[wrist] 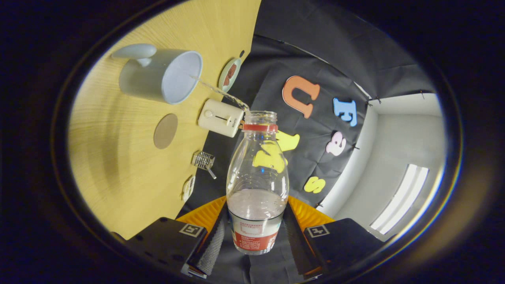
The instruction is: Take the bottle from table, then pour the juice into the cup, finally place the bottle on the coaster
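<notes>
The gripper [255, 232] clamps the clear plastic bottle [257, 185] by its lower body, one finger pressing on each side, so the bottle sits squarely between the fingers and points straight ahead of them. The bottle is uncapped, with a red ring just under its open mouth and a red-and-white label near its base. It is tipped over hard, since the wooden table [118, 157] stands almost on edge off to the gripper's left. What liquid remains is clear and pools in the bottle's base end, close to the fingers.

A thin stream [221, 92] leaves the bottle's mouth and arcs ahead and to the left into the open mouth of the pale grey cup [161, 75], which has a handle on the side away from the bottle.

The round brown coaster [165, 131] lies flat on the table near the cup, left of the bottle's neck, with nothing on it. Between coaster and bottle mouth sits a small white toaster-like box [220, 117]. Beyond it is a small plate [230, 74]; nearer the fingers lie a little wire basket [204, 161] and a small white item [188, 188] at the table's edge.
</notes>
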### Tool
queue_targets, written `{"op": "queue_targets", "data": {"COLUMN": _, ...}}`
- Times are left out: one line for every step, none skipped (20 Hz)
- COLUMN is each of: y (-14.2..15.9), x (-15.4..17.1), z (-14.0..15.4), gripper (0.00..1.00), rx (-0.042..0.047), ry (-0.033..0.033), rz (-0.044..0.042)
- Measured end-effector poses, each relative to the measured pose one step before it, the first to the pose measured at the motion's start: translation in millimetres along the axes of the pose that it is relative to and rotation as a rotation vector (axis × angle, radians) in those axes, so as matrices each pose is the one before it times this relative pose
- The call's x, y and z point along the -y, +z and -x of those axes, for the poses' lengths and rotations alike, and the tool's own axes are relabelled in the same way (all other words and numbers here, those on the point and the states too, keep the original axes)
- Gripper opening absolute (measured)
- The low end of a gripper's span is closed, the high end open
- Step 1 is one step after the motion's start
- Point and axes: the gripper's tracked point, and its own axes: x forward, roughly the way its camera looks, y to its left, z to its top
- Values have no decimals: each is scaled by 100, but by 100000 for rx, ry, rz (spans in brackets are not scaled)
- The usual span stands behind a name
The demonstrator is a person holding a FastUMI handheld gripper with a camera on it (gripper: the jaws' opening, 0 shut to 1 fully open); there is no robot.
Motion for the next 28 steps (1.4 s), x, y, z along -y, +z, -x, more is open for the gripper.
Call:
{"op": "queue_targets", "data": {"y": 103, "x": -22, "z": 78, "gripper": 80, "rx": 358, "ry": 306, "rz": 1521}}
{"op": "queue_targets", "data": {"y": 30, "x": -32, "z": 2, "gripper": 80, "rx": 191, "ry": 380, "rz": 578}}
{"op": "queue_targets", "data": {"y": 198, "x": -33, "z": 1, "gripper": 80, "rx": 302, "ry": 213, "rz": 107}}
{"op": "queue_targets", "data": {"y": 209, "x": 150, "z": 24, "gripper": 80, "rx": 503, "ry": -195, "rz": 79}}
{"op": "queue_targets", "data": {"y": 250, "x": 291, "z": -7, "gripper": 80, "rx": 437, "ry": -447, "rz": 400}}
{"op": "queue_targets", "data": {"y": 84, "x": 267, "z": 38, "gripper": 80, "rx": 44, "ry": -535, "rz": 771}}
{"op": "queue_targets", "data": {"y": -27, "x": 248, "z": 53, "gripper": 80, "rx": 7, "ry": -651, "rz": 850}}
{"op": "queue_targets", "data": {"y": -4, "x": 156, "z": -14, "gripper": 80, "rx": 12, "ry": -480, "rz": 709}}
{"op": "queue_targets", "data": {"y": -95, "x": 117, "z": -116, "gripper": 80, "rx": -547, "ry": -113, "rz": 343}}
{"op": "queue_targets", "data": {"y": -110, "x": 161, "z": 52, "gripper": 80, "rx": -539, "ry": -281, "rz": -94}}
{"op": "queue_targets", "data": {"y": -21, "x": 164, "z": -44, "gripper": 80, "rx": -237, "ry": -429, "rz": 237}}
{"op": "queue_targets", "data": {"y": 85, "x": 198, "z": -59, "gripper": 80, "rx": -49, "ry": -398, "rz": 393}}
{"op": "queue_targets", "data": {"y": 34, "x": 199, "z": 233, "gripper": 80, "rx": 313, "ry": -857, "rz": 993}}
{"op": "queue_targets", "data": {"y": 188, "x": 370, "z": 71, "gripper": 80, "rx": 843, "ry": -1392, "rz": 1486}}
{"op": "queue_targets", "data": {"y": 227, "x": 365, "z": 149, "gripper": 80, "rx": 1057, "ry": -1622, "rz": 1401}}
{"op": "queue_targets", "data": {"y": 167, "x": 445, "z": 122, "gripper": 80, "rx": 780, "ry": -1920, "rz": 1581}}
{"op": "queue_targets", "data": {"y": 18, "x": 291, "z": 64, "gripper": 80, "rx": 173, "ry": -1351, "rz": 1226}}
{"op": "queue_targets", "data": {"y": -222, "x": -22, "z": 96, "gripper": 80, "rx": -253, "ry": 190, "rz": 230}}
{"op": "queue_targets", "data": {"y": -266, "x": -314, "z": -171, "gripper": 80, "rx": -959, "ry": 1056, "rz": -489}}
{"op": "queue_targets", "data": {"y": -299, "x": -215, "z": -86, "gripper": 80, "rx": -1050, "ry": 966, "rz": -381}}
{"op": "queue_targets", "data": {"y": -166, "x": 53, "z": -133, "gripper": 80, "rx": -446, "ry": 269, "rz": 223}}
{"op": "queue_targets", "data": {"y": 32, "x": 217, "z": 18, "gripper": 80, "rx": 296, "ry": -474, "rz": 1045}}
{"op": "queue_targets", "data": {"y": 132, "x": 178, "z": 63, "gripper": 80, "rx": 491, "ry": -898, "rz": 1451}}
{"op": "queue_targets", "data": {"y": 13, "x": 74, "z": -14, "gripper": 80, "rx": 386, "ry": -786, "rz": 1700}}
{"op": "queue_targets", "data": {"y": -72, "x": -90, "z": -53, "gripper": 80, "rx": -64, "ry": -247, "rz": 1326}}
{"op": "queue_targets", "data": {"y": -215, "x": -215, "z": -226, "gripper": 80, "rx": -527, "ry": 287, "rz": 553}}
{"op": "queue_targets", "data": {"y": -276, "x": -134, "z": -29, "gripper": 80, "rx": -640, "ry": 584, "rz": 102}}
{"op": "queue_targets", "data": {"y": -88, "x": -82, "z": -35, "gripper": 80, "rx": -385, "ry": 369, "rz": 127}}
